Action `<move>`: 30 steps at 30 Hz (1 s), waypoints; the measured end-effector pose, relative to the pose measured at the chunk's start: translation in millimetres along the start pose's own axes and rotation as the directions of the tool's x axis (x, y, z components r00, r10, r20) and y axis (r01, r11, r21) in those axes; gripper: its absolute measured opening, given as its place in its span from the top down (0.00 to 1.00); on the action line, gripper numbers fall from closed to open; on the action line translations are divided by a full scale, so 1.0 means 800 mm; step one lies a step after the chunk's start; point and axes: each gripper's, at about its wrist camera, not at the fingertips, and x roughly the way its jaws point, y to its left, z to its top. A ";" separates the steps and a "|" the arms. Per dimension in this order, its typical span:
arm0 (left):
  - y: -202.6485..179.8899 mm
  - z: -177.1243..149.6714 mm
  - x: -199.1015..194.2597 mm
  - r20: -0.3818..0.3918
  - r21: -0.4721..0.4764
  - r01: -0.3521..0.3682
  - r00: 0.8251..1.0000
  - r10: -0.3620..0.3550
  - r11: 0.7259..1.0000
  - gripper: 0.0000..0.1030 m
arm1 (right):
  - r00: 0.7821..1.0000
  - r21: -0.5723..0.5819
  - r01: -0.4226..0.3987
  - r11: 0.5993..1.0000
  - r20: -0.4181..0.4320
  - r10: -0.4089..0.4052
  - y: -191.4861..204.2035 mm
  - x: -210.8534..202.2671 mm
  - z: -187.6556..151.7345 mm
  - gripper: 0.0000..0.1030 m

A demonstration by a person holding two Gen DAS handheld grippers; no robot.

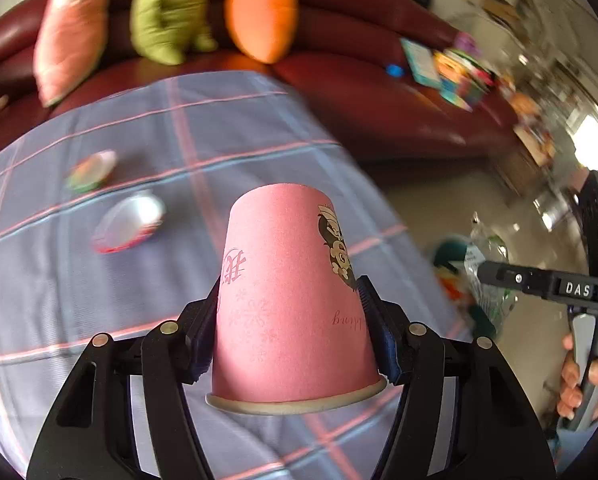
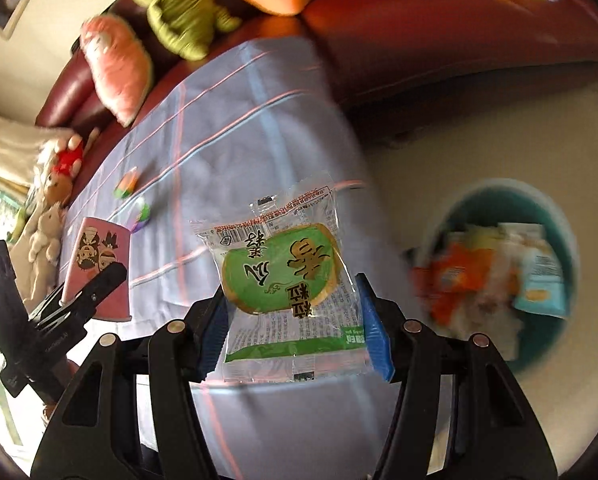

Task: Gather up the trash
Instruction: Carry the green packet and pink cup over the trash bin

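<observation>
The left gripper [image 1: 289, 320] clamps a pink paper cup [image 1: 291, 296] upside down, pads on its sides near the rim, above the table [image 1: 99, 320]. The cup looks light and thin-walled; it likely crushes under a hard squeeze, so a grip near the stiffer rolled rim seems best. The right gripper [image 2: 291, 334] pinches a green snack wrapper [image 2: 287, 276] across its lower half. The wrapper looks weightless, limp and slick, so it may slip. The bin [image 2: 555, 216], already holding trash, sits at three o'clock in the right view. Two small wrappers [image 1: 111, 200] lie on the table at ten o'clock in the left view.
</observation>
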 end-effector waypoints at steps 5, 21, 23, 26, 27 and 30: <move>-0.087 -0.001 0.037 -0.047 0.117 0.068 0.997 -0.063 0.991 0.38 | 0.998 0.088 0.034 0.996 0.046 -0.038 -0.088 -0.044 -0.018 0.45; -0.279 -0.022 0.141 -0.209 0.323 0.199 0.969 -0.136 0.925 0.37 | 0.992 0.264 0.079 0.961 0.075 -0.102 -0.244 -0.078 -0.046 0.45; -0.294 -0.025 0.153 -0.222 0.336 0.212 0.965 -0.142 0.918 0.37 | 0.993 0.277 0.075 0.958 0.072 -0.098 -0.254 -0.078 -0.047 0.45; -0.311 -0.025 0.170 -0.243 0.343 0.233 0.958 -0.154 0.910 0.37 | 0.992 0.289 0.079 0.954 0.069 -0.103 -0.264 -0.081 -0.047 0.45; -0.317 -0.026 0.177 -0.252 0.346 0.241 0.955 -0.157 0.907 0.37 | 0.992 0.292 0.081 0.953 0.068 -0.105 -0.266 -0.082 -0.046 0.45; -0.330 -0.027 0.191 -0.271 0.350 0.264 0.947 -0.172 0.899 0.37 | 0.991 0.303 0.089 0.949 0.067 -0.114 -0.276 -0.086 -0.045 0.45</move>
